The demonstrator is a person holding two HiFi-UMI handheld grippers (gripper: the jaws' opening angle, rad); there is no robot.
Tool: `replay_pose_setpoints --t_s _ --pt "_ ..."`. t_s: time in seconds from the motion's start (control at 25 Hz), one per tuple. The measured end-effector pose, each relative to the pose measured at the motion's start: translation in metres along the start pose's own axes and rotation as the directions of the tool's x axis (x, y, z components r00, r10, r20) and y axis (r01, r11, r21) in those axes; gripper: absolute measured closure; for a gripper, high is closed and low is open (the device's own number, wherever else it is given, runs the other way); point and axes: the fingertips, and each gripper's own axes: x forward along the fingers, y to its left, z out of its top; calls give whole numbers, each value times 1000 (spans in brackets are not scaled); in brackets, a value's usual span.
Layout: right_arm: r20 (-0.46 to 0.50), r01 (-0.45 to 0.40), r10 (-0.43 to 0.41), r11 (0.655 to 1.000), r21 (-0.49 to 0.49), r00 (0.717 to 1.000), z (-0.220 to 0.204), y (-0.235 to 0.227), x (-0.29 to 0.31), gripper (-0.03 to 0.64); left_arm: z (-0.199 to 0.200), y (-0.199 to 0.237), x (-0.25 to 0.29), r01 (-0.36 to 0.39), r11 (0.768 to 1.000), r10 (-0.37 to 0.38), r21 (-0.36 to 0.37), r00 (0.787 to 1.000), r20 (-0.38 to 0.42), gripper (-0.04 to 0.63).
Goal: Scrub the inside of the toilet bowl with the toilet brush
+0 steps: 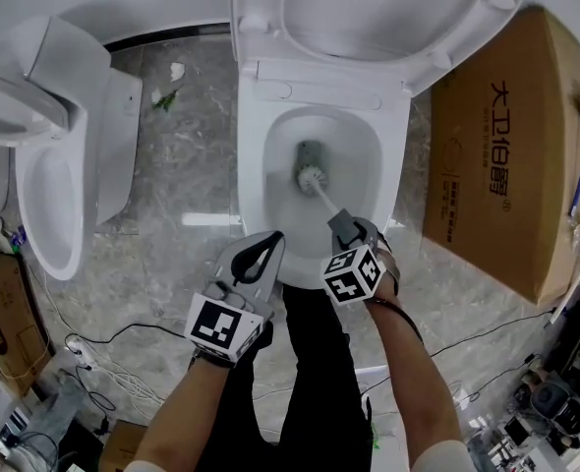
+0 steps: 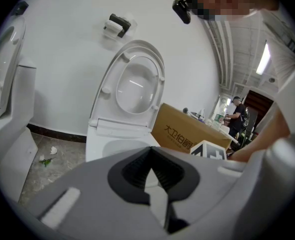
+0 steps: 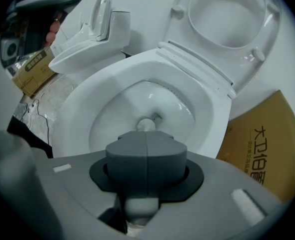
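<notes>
Right gripper [image 1: 347,229] is pinching the toilet brush [image 1: 312,178] handle above the toilet bowl [image 1: 252,150] front rim, bristles angled down at the drain to scrub. Left gripper [image 1: 270,243], jaws pressed together on nothing, hangs beside that rim.

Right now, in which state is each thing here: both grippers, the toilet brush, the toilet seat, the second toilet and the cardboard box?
Left gripper, shut, empty.
Right gripper, shut on the handle of the toilet brush.
Toilet brush, head down in the toilet bowl.
Toilet seat, raised.
Second toilet, seat raised.
Cardboard box, closed.
</notes>
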Motion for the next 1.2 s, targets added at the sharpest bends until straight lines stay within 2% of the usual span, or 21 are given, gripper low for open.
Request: replay_pose_setpoints --t_s 0.16,0.4,0.56,0.72,1.2 --pt "-1 -17 17 991 134 1000 8 5 -6 453 -4 4 -2 -3 1000 3 -7 1000 -2 589" --pt "1 6 -7 967 256 1000 20 14 5 453 -8 8 -1 -4 1000 4 -8 1000 -6 589" --pt "3 27 -29 958 286 1000 31 17 24 451 -10 14 2 -9 1000 9 -6 1000 -3 591" --pt "1 44 -47 948 316 999 35 10 48 451 -4 17 9 -11 998 11 -55 1000 5 589" --pt "6 67 -74 933 354 997 43 -1 103 451 -21 28 19 -24 998 24 -60 1000 2 589"
